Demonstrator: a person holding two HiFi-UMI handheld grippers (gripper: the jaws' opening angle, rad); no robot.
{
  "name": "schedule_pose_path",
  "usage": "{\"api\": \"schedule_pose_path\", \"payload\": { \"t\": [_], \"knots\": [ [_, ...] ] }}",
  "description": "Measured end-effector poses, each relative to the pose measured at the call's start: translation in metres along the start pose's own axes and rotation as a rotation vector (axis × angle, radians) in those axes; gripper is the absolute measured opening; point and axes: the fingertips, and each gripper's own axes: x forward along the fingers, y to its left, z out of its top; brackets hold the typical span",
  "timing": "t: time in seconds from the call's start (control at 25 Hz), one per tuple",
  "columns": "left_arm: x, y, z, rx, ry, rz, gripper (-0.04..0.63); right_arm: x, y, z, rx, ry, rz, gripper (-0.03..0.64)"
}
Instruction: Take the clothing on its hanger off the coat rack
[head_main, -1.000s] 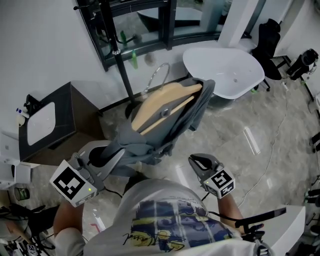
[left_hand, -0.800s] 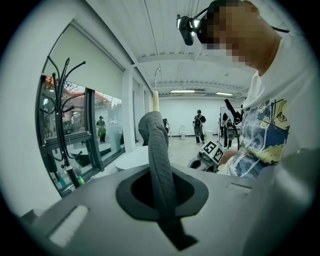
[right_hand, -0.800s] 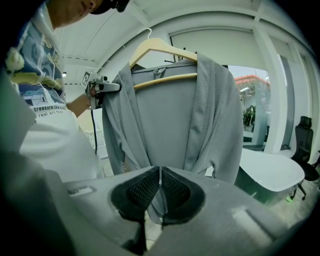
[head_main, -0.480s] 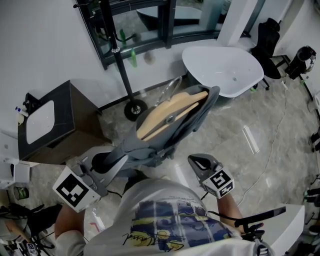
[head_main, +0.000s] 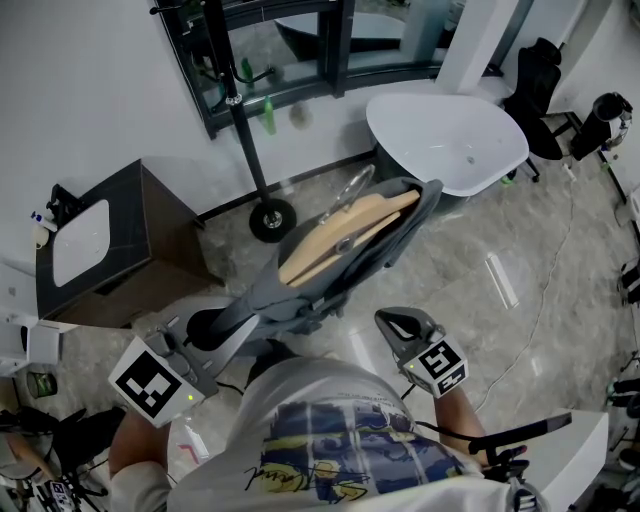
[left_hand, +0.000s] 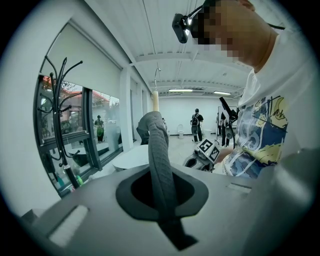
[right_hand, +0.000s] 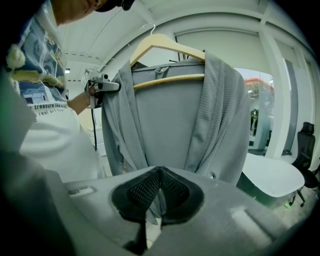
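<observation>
A grey garment (head_main: 392, 248) hangs on a wooden hanger (head_main: 345, 235) with a metal hook (head_main: 353, 186), held out in the air to the right of the black coat rack (head_main: 240, 110). My left gripper (head_main: 212, 326) is shut on a band of the garment (left_hand: 159, 155) at its lower left edge. In the right gripper view the garment (right_hand: 170, 125) hangs full-front on the hanger (right_hand: 167, 46), with the left gripper (right_hand: 102, 86) at its shoulder. My right gripper (head_main: 400, 322) is shut, a little below and right of the cloth, apart from it; its pads (right_hand: 145, 187) meet at the tips.
The rack's round base (head_main: 272, 220) stands on the marble floor by a dark-framed window. A white oval table (head_main: 445, 135) is behind the garment, a dark cabinet with a white top (head_main: 95, 245) at the left, a black chair (head_main: 535, 80) at the far right.
The garment and hanger have swung to the right, away from the rack's pole and base. The left gripper shifted slightly with it; the right gripper stayed where it was.
</observation>
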Motion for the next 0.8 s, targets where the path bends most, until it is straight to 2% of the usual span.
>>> {"api": "schedule_pose_path", "payload": {
  "t": [0.8],
  "knots": [
    [0.0079, 0.0083, -0.0059, 0.006, 0.02, -0.012, 0.008, 0.0059, -0.0033, 0.0008, -0.003, -0.001, 0.006, 0.002]
  ]
}}
